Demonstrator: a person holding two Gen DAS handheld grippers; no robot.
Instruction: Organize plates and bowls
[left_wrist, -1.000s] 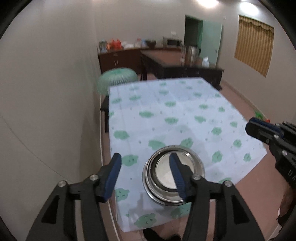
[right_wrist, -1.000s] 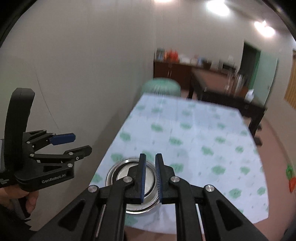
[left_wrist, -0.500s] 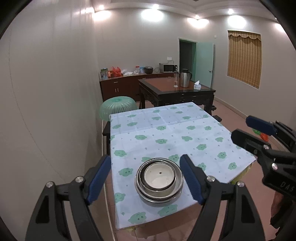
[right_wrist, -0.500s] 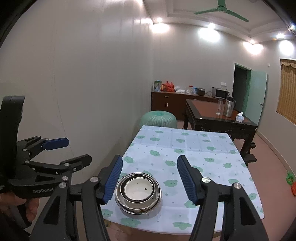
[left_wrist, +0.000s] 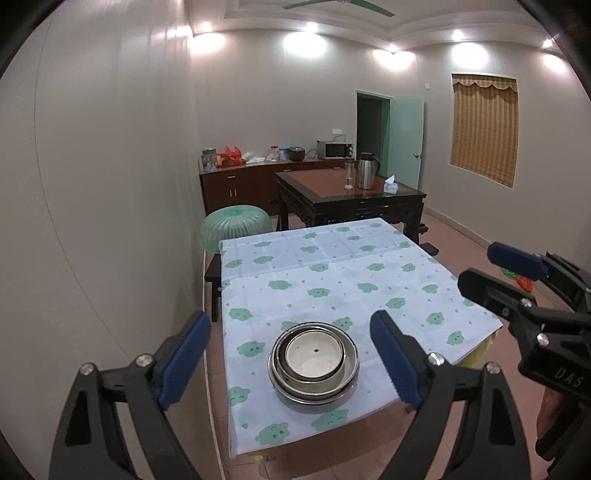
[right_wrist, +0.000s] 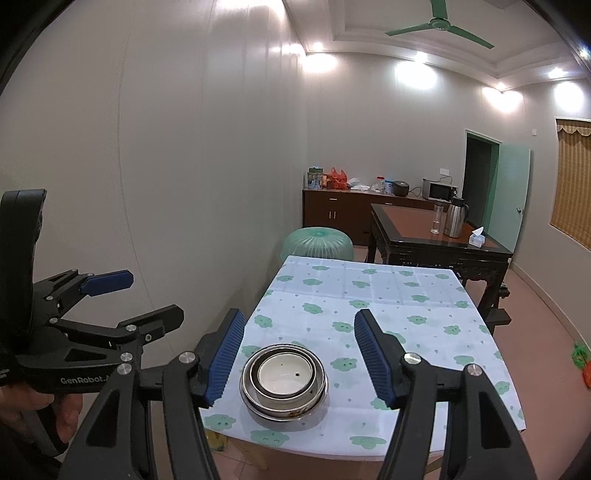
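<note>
A stack of nested steel bowls with a white bowl (left_wrist: 314, 354) on top sits near the front edge of the table with the green-cloud cloth (left_wrist: 332, 266). The stack (right_wrist: 283, 380) also shows in the right wrist view. My left gripper (left_wrist: 288, 316) hovers back from and above it, its jaws opening, with nothing between the blue pads. My right gripper (right_wrist: 299, 314) is open and empty, also held back from the stack. Each gripper shows in the other's view: the left gripper (right_wrist: 151, 297) at the left edge, the right gripper (left_wrist: 480, 266) at the right edge.
A pale wall runs close along the table's left side. Behind the table stand a green mesh food cover (left_wrist: 234, 227), a dark wooden table (left_wrist: 347, 195) with a steel thermos and tissue box, and a sideboard (right_wrist: 336, 210) with a microwave. A hand (right_wrist: 55, 410) holds the left gripper.
Both grippers have drawn back and upward from the bowl stack, which stays on the table. The right jaws went from shut to open, and the left jaws spread wider.
</note>
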